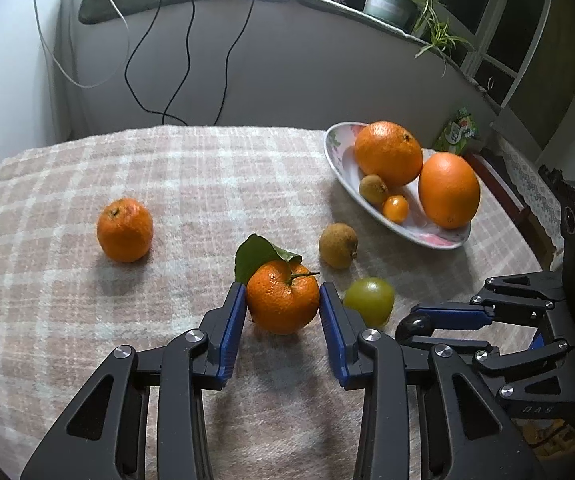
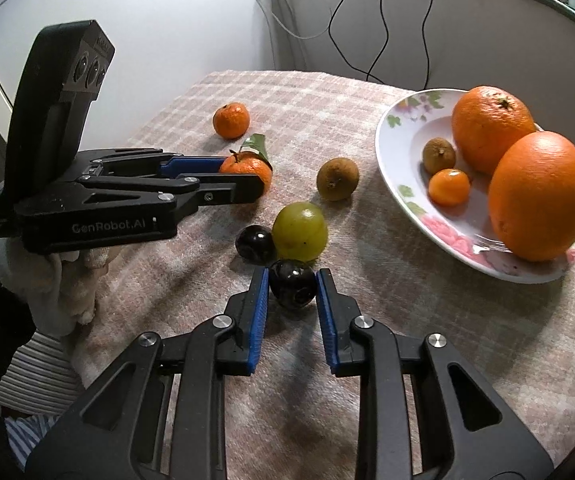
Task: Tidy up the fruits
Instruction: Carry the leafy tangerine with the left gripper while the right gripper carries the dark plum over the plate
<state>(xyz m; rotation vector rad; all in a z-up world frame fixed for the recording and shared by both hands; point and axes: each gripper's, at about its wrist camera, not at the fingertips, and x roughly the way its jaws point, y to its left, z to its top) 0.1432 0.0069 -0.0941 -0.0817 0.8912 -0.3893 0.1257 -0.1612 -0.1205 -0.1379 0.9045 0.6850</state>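
Note:
My left gripper is shut on a mandarin with a green leaf resting on the checked cloth. My right gripper is shut on a dark plum; a second dark plum and a green grape-like fruit lie just beyond it. A floral plate at the right holds two big oranges, a small brown fruit and a kumquat. Another mandarin and a brown fruit lie loose on the cloth.
The table is covered by a pink checked cloth. Behind it stand a wall with hanging cables and a sill with a potted plant. A green packet lies behind the plate. The left gripper also shows in the right wrist view.

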